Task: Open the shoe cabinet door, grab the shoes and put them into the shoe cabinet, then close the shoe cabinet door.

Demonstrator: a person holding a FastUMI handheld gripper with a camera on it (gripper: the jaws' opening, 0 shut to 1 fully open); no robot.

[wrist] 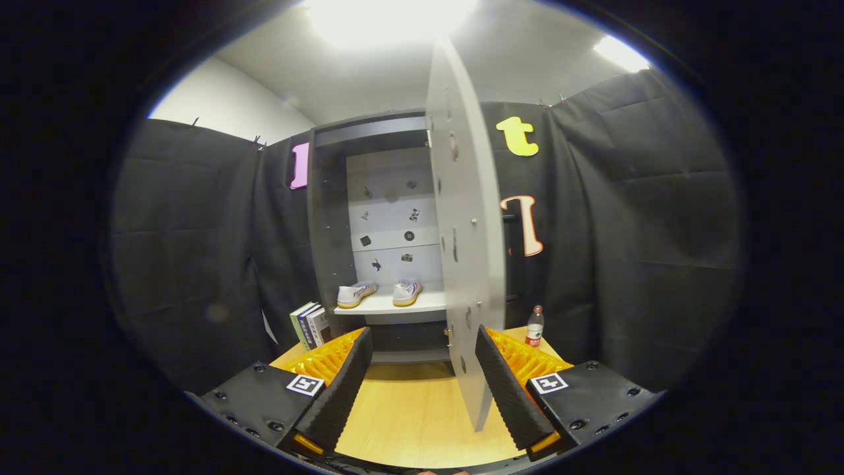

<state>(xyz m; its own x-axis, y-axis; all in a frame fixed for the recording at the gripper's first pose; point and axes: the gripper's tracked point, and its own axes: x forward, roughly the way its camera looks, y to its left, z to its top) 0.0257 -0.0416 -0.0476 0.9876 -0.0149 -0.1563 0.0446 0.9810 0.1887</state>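
The shoe cabinet (330, 218) is dark grey, with a pale grey door (465, 231) and a light back panel carrying small black marks. The two shoes (381, 292) on the white shelf (395, 305) are white with yellow soles. The surface (409, 409) is light wood. The bottle (535, 326) has a red cap and label. The gripper (422, 382), open, has black ribbed pads (339, 389) on orange fingers.

Two shoes (379, 293), one cabinet door (465, 231), one bottle (535, 326), perhaps three books (308, 324), two gripper fingers (339, 389) spread apart.
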